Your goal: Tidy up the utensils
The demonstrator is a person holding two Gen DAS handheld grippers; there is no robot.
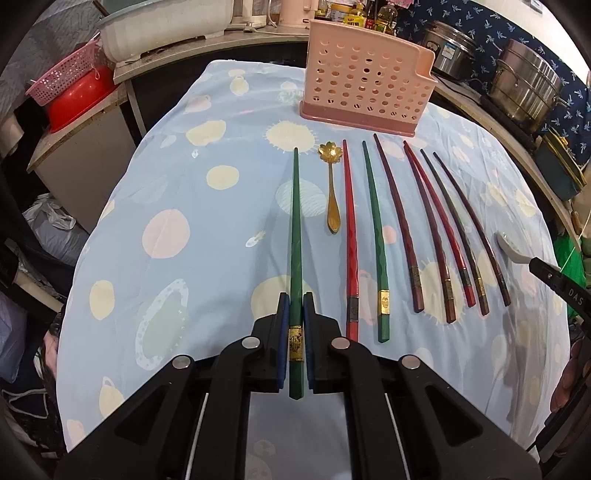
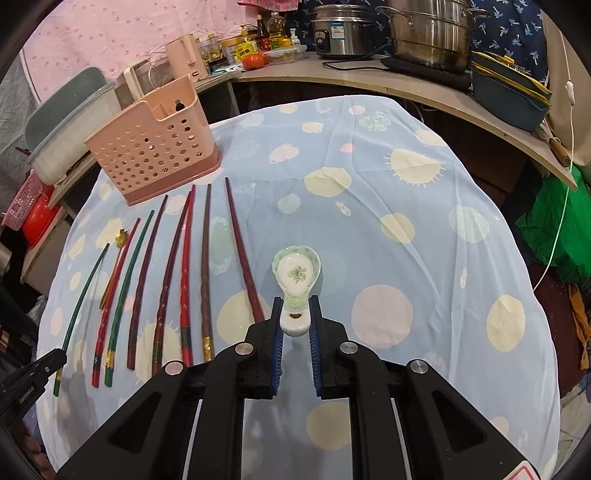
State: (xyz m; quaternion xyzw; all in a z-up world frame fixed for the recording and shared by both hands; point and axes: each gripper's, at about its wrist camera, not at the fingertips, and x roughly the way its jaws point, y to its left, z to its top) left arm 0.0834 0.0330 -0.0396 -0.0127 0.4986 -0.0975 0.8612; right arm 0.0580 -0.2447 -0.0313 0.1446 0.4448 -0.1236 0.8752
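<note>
My left gripper (image 1: pixel 296 301) is shut on the thick end of a green chopstick (image 1: pixel 295 236) that points toward the pink perforated utensil holder (image 1: pixel 365 83). A gold flower spoon (image 1: pixel 331 188) and several red, green and dark chopsticks (image 1: pixel 413 225) lie in a row to its right. My right gripper (image 2: pixel 296 304) is shut on the handle of a white ceramic spoon (image 2: pixel 296 275) with a green flower print. In the right wrist view the holder (image 2: pixel 155 155) stands at the far left, with the chopsticks (image 2: pixel 184 269) in front of it.
A light blue tablecloth with pastel circles (image 2: pixel 406 229) covers the round table. Behind it a counter carries steel pots (image 2: pixel 428 33), a rice cooker (image 2: pixel 340 33), bottles and a pink kettle (image 2: pixel 184 55). A red bowl and pink basket (image 1: pixel 70 92) sit at the far left.
</note>
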